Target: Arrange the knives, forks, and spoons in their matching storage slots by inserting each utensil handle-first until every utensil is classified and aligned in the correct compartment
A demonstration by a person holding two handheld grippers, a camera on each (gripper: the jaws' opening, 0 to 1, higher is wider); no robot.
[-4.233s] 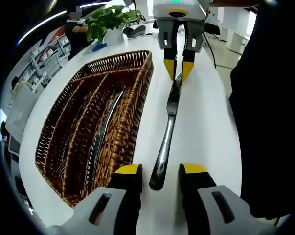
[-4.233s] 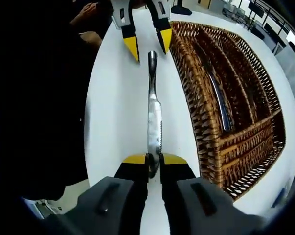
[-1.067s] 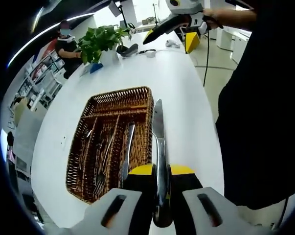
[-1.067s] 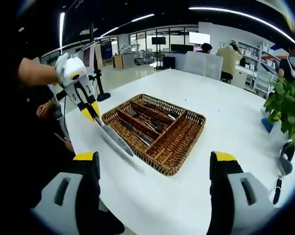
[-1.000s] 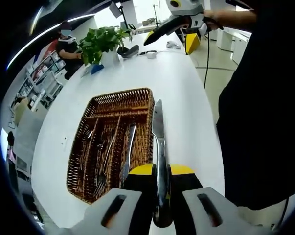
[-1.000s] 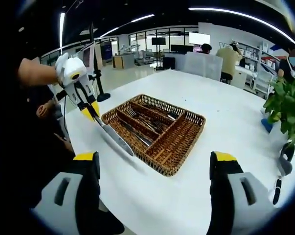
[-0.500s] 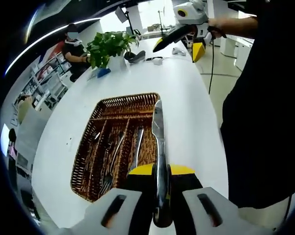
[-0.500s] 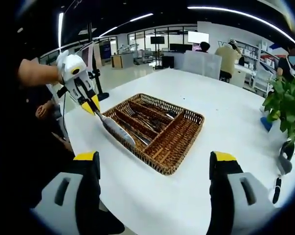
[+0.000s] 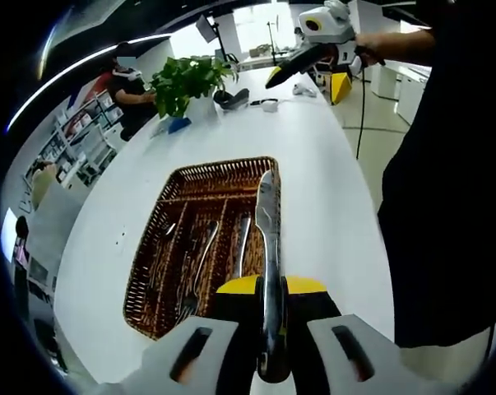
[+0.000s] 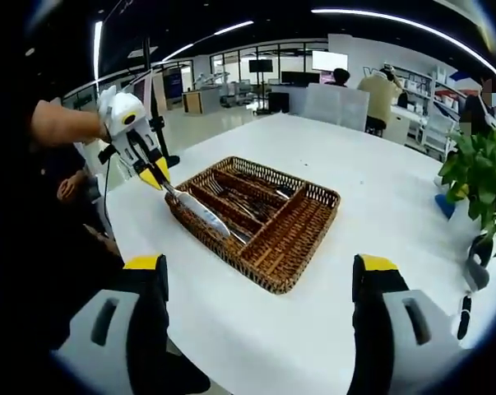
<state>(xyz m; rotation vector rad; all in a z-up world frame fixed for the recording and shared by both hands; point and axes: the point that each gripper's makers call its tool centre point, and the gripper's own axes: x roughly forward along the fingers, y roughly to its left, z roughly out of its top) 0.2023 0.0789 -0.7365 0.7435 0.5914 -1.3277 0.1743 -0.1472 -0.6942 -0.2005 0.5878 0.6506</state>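
Observation:
My left gripper [image 9: 271, 286] is shut on the handle of a steel knife [image 9: 266, 222], whose blade points forward above the right-hand edge of the wicker cutlery tray [image 9: 187, 179]. From the right gripper view the same left gripper [image 10: 155, 178] holds the knife [image 10: 200, 212] slanting down over the tray [image 10: 301, 243] near its closest compartment. Several forks, spoons and another knife [image 9: 241, 244] lie in the tray's long slots. My right gripper [image 10: 260, 271] stands wide open, raised well away from the tray, and appears as a yellow-tipped tool [image 9: 313, 59] at the far end of the table.
The tray sits on a long white table [image 9: 330, 214]. A potted plant [image 9: 186, 78] and small dark items stand at the far end; the plant [image 10: 476, 177] is on the right in the right gripper view. A person in dark clothes stands along the table's edge. People sit at desks behind.
The left gripper has carried the knife sideways from beside the tray's outer edge to over the tray's nearest slot. The right gripper stays open and raised.

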